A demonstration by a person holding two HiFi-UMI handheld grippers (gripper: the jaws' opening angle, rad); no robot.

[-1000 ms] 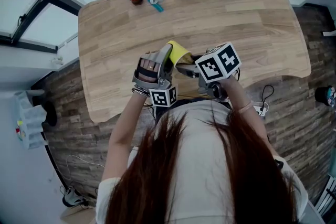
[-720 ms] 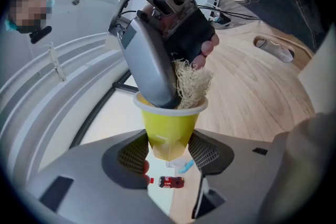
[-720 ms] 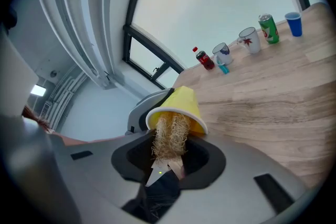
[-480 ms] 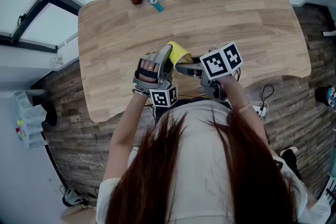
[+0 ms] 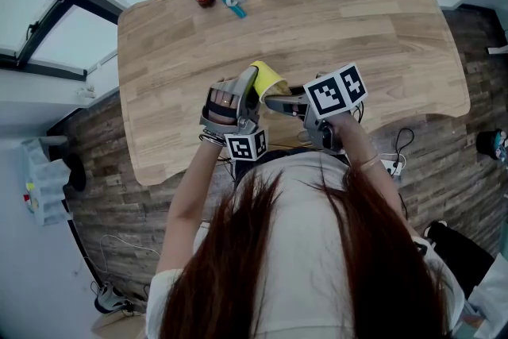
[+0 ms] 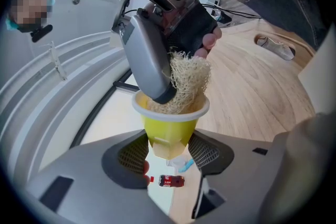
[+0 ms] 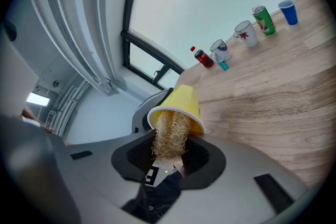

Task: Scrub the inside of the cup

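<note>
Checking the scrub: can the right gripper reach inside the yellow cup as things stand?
Likely yes: the left gripper holds the yellow cup with its mouth toward the right gripper, whose fibre scrubber already sits inside.

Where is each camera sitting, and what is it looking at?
Head view: on the person's head, looking steeply down at the table; hair, both arms, left claw and right claw show.
Left gripper view: on the left claw, facing the yellow cup it grips; fingers of the right hand show.
Right gripper view: on the right claw, facing its scrubber inside that cup.
Both gripper views share cup and scrubber.
</note>
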